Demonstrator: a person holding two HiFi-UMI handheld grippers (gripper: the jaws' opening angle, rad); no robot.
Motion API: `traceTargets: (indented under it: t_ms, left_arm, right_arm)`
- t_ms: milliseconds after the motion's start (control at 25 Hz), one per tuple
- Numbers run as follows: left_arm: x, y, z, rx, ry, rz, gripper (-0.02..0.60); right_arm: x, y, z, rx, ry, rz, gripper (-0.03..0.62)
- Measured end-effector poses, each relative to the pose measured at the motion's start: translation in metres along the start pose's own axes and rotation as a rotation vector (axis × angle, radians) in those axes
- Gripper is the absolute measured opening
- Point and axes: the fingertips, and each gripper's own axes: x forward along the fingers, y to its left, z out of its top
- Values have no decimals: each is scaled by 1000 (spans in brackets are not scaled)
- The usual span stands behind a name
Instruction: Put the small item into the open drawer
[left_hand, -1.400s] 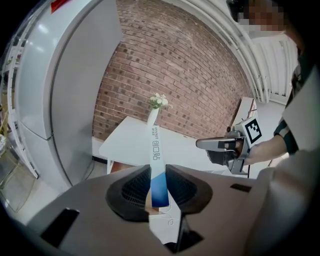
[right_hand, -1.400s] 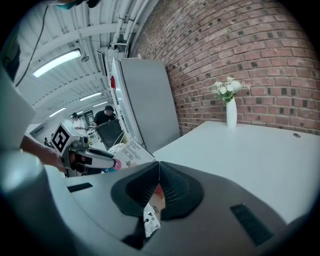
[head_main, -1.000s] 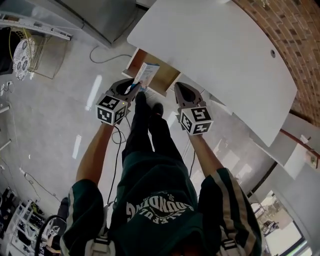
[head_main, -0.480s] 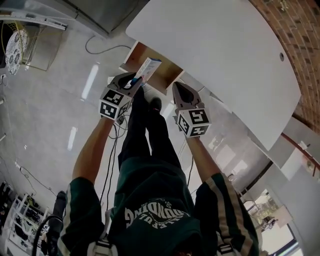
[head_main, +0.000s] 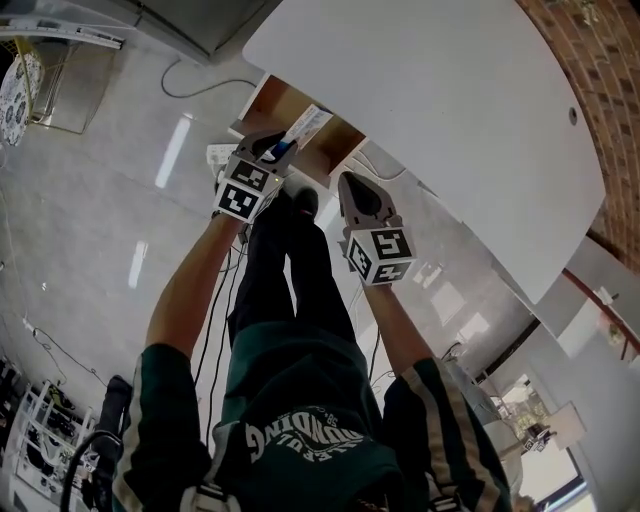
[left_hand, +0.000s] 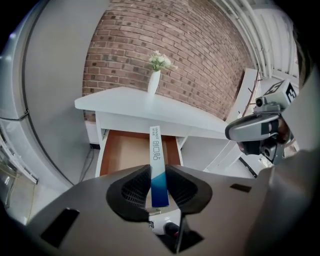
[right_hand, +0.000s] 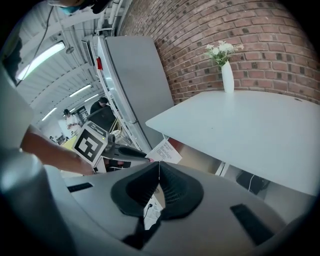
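Note:
A flat white box with a blue end (left_hand: 157, 165) is clamped edge-on between the jaws of my left gripper (left_hand: 159, 185). In the head view the left gripper (head_main: 272, 150) holds the box (head_main: 305, 127) over the near edge of the open wooden drawer (head_main: 265, 108). The drawer's brown floor (left_hand: 125, 156) lies straight ahead under the white table (left_hand: 150, 107). My right gripper (right_hand: 159, 181) has its jaws pressed together with nothing between them; it hangs to the right (head_main: 355, 190), in front of the table edge. From the right gripper view the box (right_hand: 164, 151) shows beside the left gripper (right_hand: 131, 152).
A white vase with flowers (left_hand: 154, 80) stands on the table against a brick wall (left_hand: 200, 60). A grey cabinet (right_hand: 132, 85) stands left of the table. Cables and a power strip (head_main: 220, 155) lie on the glossy floor. The person's legs and shoes (head_main: 290, 215) are below the grippers.
Both grippers have moved forward toward the table. The box in the left gripper now reaches over the drawer's front edge. The right gripper has stayed shut.

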Motion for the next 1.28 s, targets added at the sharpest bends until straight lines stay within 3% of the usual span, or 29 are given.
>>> traceTargets:
  t_ms: [520,1280]
  left_arm:
    - [60,3,-4,-82,1,33,100]
    - [136,31,-1,-119,8,61,101]
  right_arm:
    - [0,5,-29,38,32,-4,25]
    - [-9,-21,-66,113,69,-61,25]
